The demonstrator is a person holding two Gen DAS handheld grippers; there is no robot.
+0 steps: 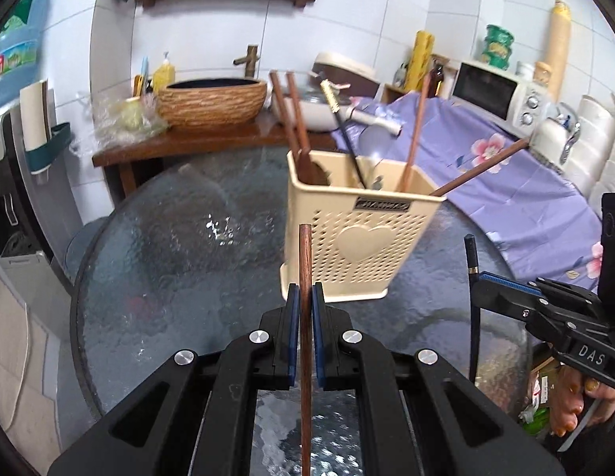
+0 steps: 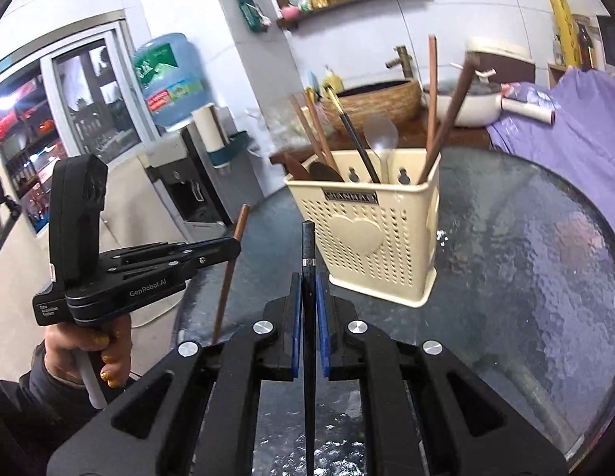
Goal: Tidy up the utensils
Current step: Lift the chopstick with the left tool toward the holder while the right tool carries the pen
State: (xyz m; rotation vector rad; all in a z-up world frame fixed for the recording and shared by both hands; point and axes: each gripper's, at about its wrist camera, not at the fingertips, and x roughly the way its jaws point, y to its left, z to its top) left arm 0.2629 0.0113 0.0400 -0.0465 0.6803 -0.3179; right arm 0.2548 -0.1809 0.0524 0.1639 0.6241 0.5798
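Note:
A cream perforated utensil holder with a heart on its front stands on the round glass table. Several brown chopsticks, one black chopstick and a pale spoon stick out of it. My left gripper is shut on a brown wooden chopstick that stands upright between the blue pads, just in front of the holder. My right gripper is shut on a black chopstick, also upright, near the holder's left front. Each gripper shows in the other's view: the right gripper and the left gripper.
Behind the table a wooden counter carries a woven basin, a tap and a pot. A purple flowered cloth covers the right side, with a white microwave behind it. A water dispenser stands at the left. A person's hands hold both grips.

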